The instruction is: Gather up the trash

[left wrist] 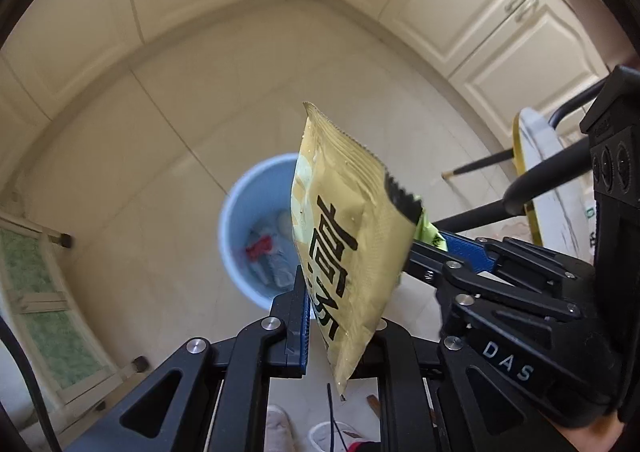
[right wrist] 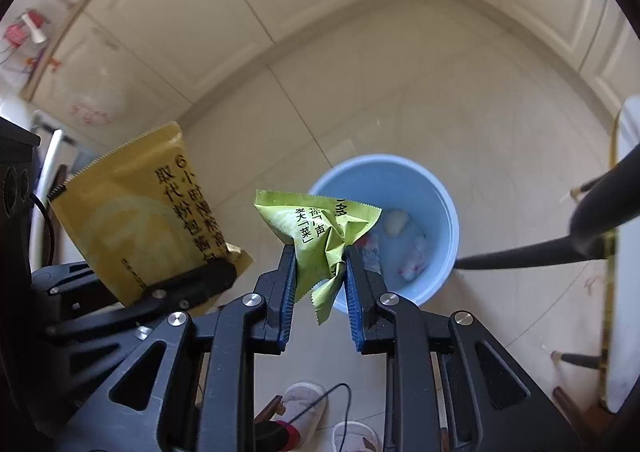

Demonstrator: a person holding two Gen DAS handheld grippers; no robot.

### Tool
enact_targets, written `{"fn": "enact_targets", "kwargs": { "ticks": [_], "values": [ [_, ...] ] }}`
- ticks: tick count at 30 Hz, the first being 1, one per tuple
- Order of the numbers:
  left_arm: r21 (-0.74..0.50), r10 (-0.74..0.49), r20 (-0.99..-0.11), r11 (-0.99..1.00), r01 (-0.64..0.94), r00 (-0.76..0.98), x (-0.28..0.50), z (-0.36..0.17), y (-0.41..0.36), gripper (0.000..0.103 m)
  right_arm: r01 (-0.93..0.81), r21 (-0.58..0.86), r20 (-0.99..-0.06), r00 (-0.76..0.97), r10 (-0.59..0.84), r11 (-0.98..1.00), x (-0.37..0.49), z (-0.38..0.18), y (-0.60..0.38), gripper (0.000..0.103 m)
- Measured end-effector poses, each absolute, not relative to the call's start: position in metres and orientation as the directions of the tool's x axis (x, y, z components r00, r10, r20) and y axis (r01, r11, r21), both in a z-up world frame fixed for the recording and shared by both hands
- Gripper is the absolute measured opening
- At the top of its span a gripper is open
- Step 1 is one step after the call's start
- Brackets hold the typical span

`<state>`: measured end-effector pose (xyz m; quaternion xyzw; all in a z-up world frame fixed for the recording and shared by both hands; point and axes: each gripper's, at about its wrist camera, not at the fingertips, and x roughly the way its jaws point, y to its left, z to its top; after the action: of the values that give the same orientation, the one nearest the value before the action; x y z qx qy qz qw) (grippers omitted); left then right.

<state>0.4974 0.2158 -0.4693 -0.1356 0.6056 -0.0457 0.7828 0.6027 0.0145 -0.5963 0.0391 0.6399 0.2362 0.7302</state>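
Note:
My left gripper (left wrist: 340, 292) is shut on a yellow snack packet (left wrist: 340, 204) with black print, which sticks up between its blue pads. Below and behind it on the floor stands a blue bin (left wrist: 240, 212) with wrappers inside. My right gripper (right wrist: 319, 252) is shut on a crumpled green packet (right wrist: 320, 228), held above the near rim of the blue bin (right wrist: 432, 212). Each gripper shows in the other view: the right gripper (left wrist: 424, 248) at the right with the green packet (left wrist: 430, 230), the left gripper (right wrist: 224, 272) at the left with the yellow packet (right wrist: 132, 212).
Cream cabinets (left wrist: 480, 12) line the walls around the tiled floor. A white table with a gold rim (left wrist: 536, 172) and black chair legs (right wrist: 520, 256) stand to the right of the bin. A person's slippers (right wrist: 300, 404) and a black cable lie near the bottom.

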Motion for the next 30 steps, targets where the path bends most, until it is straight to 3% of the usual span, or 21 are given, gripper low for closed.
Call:
{"fn": "enact_targets", "kwargs": {
  "ticks": [5, 7, 9, 12, 15, 21, 30],
  "values": [
    [-0.268, -0.241, -0.948, 0.957, -0.114, 0.209, 0.523, -0.503, 0.219, 0.01, -0.258, 0.346, -0.924, 0.075, 0.376, 0.902, 0.62, -0.624, 0.007, 0.028],
    [-0.252, -0.225, -0.955, 0.959, -0.129, 0.195, 0.527, -0.509, 0.218, 0.015, -0.238, 0.364, -0.919, 0.066, 0.389, 0.901, 0.626, -0.633, 0.003, 0.032],
    [-0.24, -0.21, -0.959, 0.96, -0.147, 0.192, 0.534, -0.512, 0.226, 0.031, -0.217, 0.366, -0.919, 0.069, 0.389, 0.905, 0.63, -0.636, -0.002, 0.038],
    [-0.23, -0.195, -0.961, 0.958, -0.172, 0.198, 0.536, -0.511, 0.234, 0.046, -0.189, 0.389, -0.909, 0.079, 0.409, 0.901, 0.633, -0.638, -0.013, 0.046],
    [-0.232, -0.188, -0.957, 0.954, -0.193, 0.22, 0.537, -0.501, 0.24, 0.049, -0.182, 0.396, -0.905, 0.089, 0.417, 0.9, 0.632, -0.636, -0.018, 0.055],
    [-0.182, -0.118, -0.951, 0.961, -0.21, 0.286, 0.514, -0.447, 0.227, 0.049, -0.218, 0.403, -0.895, 0.108, 0.432, 0.889, 0.626, -0.609, -0.005, 0.056],
    [-0.123, 0.012, -0.845, 0.969, -0.216, 0.535, 0.409, -0.318, 0.207, 0.056, -0.353, 0.305, -0.836, 0.345, 0.426, 0.885, 0.563, -0.464, 0.01, 0.066]
  ]
}}
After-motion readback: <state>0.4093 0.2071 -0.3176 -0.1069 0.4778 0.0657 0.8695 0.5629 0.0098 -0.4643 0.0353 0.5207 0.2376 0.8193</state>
